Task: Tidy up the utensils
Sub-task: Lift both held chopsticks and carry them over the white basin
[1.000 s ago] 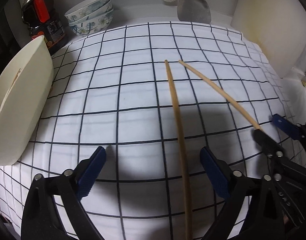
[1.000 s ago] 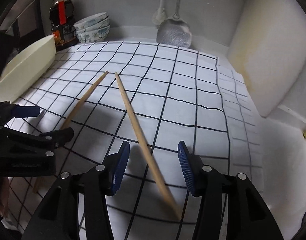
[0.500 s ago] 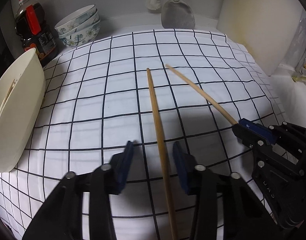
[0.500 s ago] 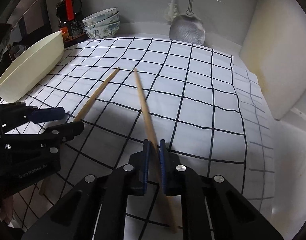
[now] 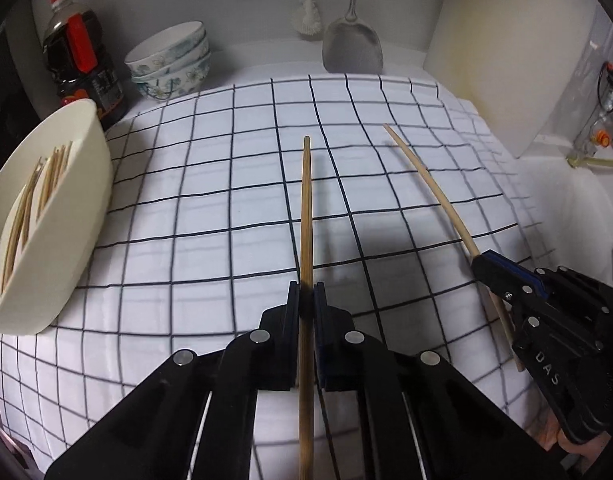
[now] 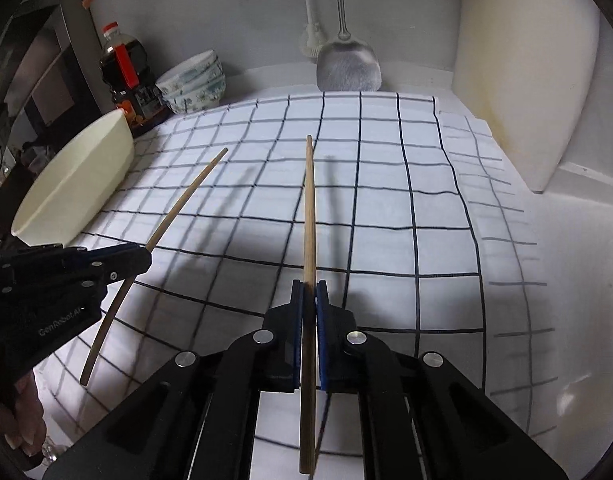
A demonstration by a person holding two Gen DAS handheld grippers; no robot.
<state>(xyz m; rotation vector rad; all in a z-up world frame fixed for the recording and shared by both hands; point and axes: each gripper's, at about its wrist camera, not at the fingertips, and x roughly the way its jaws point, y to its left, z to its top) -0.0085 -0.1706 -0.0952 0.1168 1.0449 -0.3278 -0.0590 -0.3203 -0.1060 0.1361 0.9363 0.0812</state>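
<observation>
The left gripper (image 5: 306, 296) is clenched on a darker chopstick (image 5: 306, 208), which runs up the middle of the left wrist view. Its lower end is cut off by the bottom edge of the frame, and the pads hide a short part of it. The tip points to the upper centre and casts a shadow on the checked cloth (image 5: 210, 208), so it seems to be off the cloth, but I cannot tell this for sure.

The right gripper (image 6: 309, 296) is also closed tight, on a paler chopstick (image 6: 309, 208) in the middle of the right wrist view. Its lower end shows at the bottom centre, between the black arms of the gripper.

Each gripper also appears in the other view, at the lower right and at the lower left, where only one side of the fingers is seen. Part of a hand (image 6: 22, 420) shows at the lower left edge of the right wrist view.

At the left of the left wrist view stands a cream bowl (image 5: 82, 200) with several chopsticks (image 5: 30, 196) inside; how many is hard to count. In the right wrist view its inside is hidden by the wall of the bowl.

At the upper left stand a dark bottle (image 5: 82, 60) and stacked patterned bowls (image 5: 170, 64). A metal spatula (image 5: 352, 48) hangs at the upper centre, its handle cut off by the top edge.
</observation>
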